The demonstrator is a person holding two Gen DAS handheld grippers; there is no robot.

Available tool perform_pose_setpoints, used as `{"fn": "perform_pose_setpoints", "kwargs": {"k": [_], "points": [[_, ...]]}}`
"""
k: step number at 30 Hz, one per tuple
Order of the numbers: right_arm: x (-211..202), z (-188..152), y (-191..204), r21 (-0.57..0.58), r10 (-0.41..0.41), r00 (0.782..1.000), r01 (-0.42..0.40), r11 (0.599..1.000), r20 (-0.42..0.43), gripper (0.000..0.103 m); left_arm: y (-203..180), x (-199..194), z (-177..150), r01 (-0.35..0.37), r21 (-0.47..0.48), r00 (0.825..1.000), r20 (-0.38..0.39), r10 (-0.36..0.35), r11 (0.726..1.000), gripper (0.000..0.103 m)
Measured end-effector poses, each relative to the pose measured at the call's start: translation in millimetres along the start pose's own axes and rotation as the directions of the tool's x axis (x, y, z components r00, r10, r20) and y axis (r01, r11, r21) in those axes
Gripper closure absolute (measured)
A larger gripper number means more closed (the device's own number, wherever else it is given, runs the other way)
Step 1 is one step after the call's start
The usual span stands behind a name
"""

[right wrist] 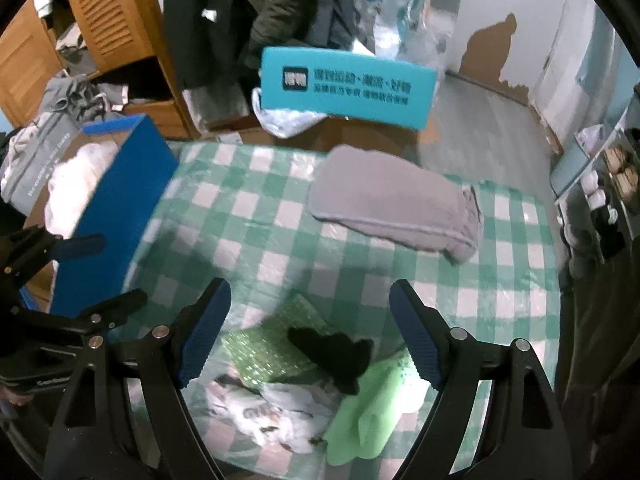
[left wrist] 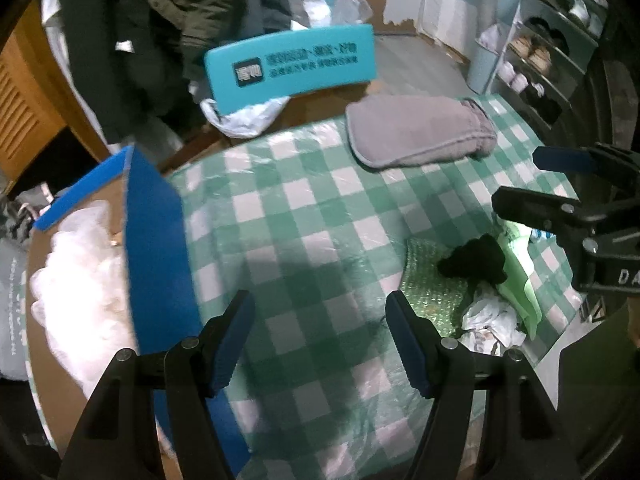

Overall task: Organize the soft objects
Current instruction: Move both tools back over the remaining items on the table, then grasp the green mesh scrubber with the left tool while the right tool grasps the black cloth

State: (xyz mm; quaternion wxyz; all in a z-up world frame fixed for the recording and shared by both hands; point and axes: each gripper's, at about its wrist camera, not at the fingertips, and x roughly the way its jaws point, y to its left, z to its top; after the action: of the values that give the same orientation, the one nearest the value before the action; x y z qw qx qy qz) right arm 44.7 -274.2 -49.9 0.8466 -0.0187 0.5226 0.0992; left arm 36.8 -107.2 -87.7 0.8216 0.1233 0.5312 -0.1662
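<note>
Both hands empty over the soft pile

My right gripper point(right wrist: 310, 334) and left gripper point(left wrist: 320, 338) gaped wide, holding nothing; the black cloth point(right wrist: 338, 354) looked limp and light, best pinched mid-bunch.

We carry two black tools, left tool point(left wrist: 320, 344) and right tool point(right wrist: 310, 336), with ribbed blue pads point(right wrist: 202, 340) and silver pivot screws point(right wrist: 458, 333).
</note>
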Motion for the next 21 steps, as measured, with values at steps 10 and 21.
{"fn": "perform_pose_setpoints", "kwargs": {"k": [10,21], "points": [[25.6,-21.2,-14.6,0.009,0.028,0.997,-0.027,1.000,-0.073,0.021,-14.6,30.4,6.4,0.017,0.028,0.998,-0.054,-0.015,0.999,0.034],[70.0,-37.9,-10.8,-0.058,0.037,0.986,-0.047,0.997,-0.160,0.021,-23.8,56.7,10.5,0.046,0.067,0.995,-0.089,-0.040,0.997,0.034]]}}
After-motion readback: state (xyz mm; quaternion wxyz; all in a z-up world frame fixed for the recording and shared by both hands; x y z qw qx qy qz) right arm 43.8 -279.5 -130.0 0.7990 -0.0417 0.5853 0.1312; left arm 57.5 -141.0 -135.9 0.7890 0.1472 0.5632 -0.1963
